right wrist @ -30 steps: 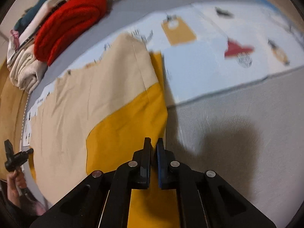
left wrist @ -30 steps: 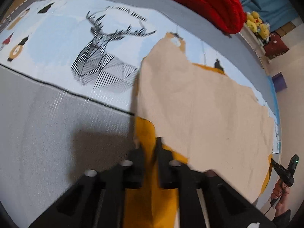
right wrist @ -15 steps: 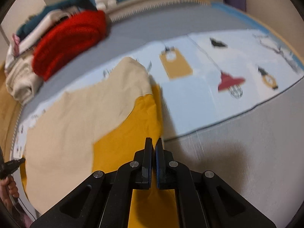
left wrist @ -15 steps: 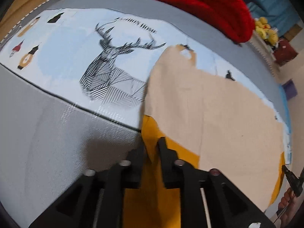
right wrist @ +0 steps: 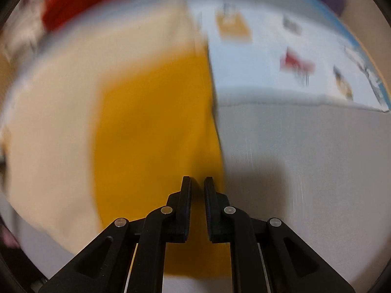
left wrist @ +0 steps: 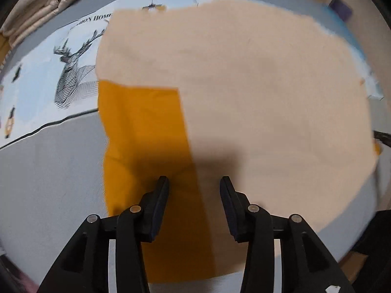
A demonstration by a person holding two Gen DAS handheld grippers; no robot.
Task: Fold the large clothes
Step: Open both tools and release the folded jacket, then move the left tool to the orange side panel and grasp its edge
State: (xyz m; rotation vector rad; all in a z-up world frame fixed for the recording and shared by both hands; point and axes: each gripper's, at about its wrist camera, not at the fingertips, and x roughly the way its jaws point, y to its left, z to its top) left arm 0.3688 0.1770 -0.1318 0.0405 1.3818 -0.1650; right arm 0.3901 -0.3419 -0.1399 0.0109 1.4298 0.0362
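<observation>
Both claws opening above the folded garment.
Left gripper half-spread, nothing pinched, yellow panel beneath; right gripper barely parted, empty, yellow beneath.

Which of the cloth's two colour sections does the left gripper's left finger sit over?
The mustard-yellow section. The left gripper, its jaws opening with nothing pinched, has its other finger over the beige section.

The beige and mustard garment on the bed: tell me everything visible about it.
The garment is a large two-tone cloth, beige with a mustard-yellow panel, looking like soft matte fabric. It lies spread flat, lightly creased, over the grey bedding and the printed sheet. The left claw is opening just above it with nothing pinched; the right claw, also opening, hangs over the yellow part.
</observation>
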